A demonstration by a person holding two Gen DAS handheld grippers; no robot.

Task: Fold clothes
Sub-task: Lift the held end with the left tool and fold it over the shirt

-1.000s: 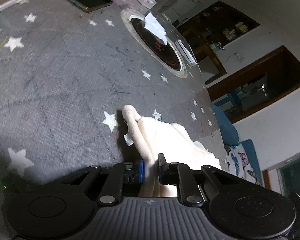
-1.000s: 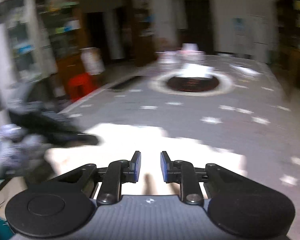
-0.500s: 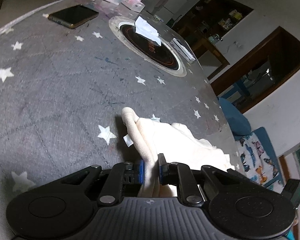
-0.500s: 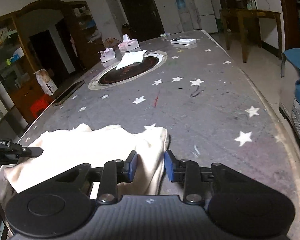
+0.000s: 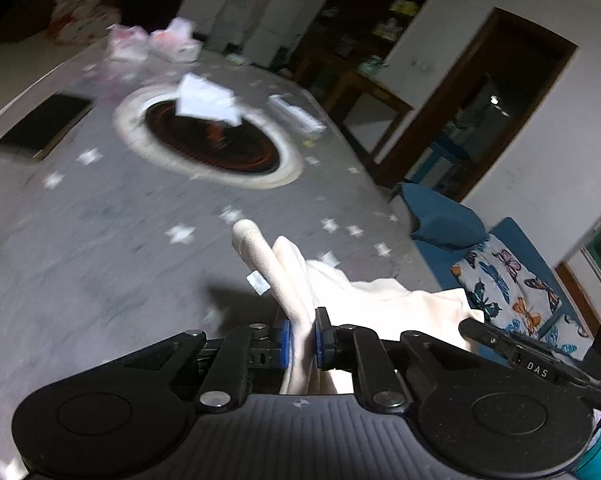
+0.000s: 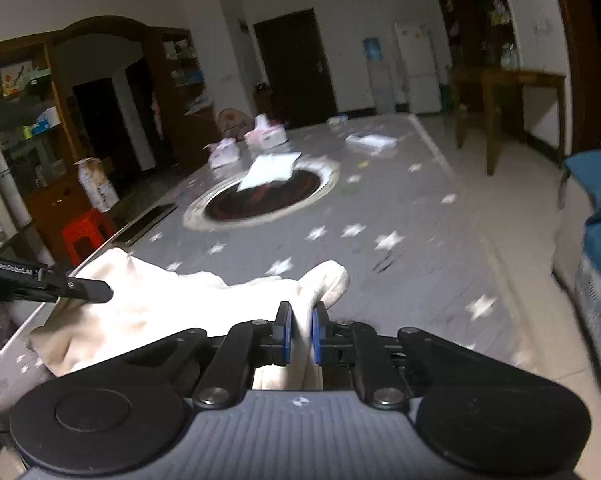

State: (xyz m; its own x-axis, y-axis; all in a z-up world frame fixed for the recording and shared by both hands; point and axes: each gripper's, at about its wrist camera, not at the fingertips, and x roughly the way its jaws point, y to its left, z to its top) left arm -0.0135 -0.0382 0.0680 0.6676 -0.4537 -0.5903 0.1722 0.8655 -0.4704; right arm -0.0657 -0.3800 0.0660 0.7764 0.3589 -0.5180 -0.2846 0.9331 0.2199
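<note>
**Inspector:** Cloth [image 5: 380,300]: where does it lie, and what holds it?

**Me:** It sits at my end of the table [image 5: 80,248], well short of the round burner [image 5: 208,148]. I hold it at two places. My left gripper [image 5: 301,338] is clamped on a rolled, thick edge that sticks forward past the fingertips toward the burner. My right gripper [image 6: 298,334] is pinched on another bunched edge, which also pokes out toward the burner.

**Inspector:** How does it run between your tools?

**Me:** Its long axis spans from one gripper to the other, across my front and crosswise to the line toward the burner. The slack middle sags between them; in the right view it spreads away to the left, under the left tool's arm.

**Inspector:** Is it folded?

**Me:** I cannot tell. The edges look doubled, but the body is rumpled, not flat. This could be an edge being carried over, or a bundle being lifted to reset.

**Inspector:** Which hand is nearer?

**Me:** Neither; both already grip. I judge any move depends on keeping that span taut and level.
</note>
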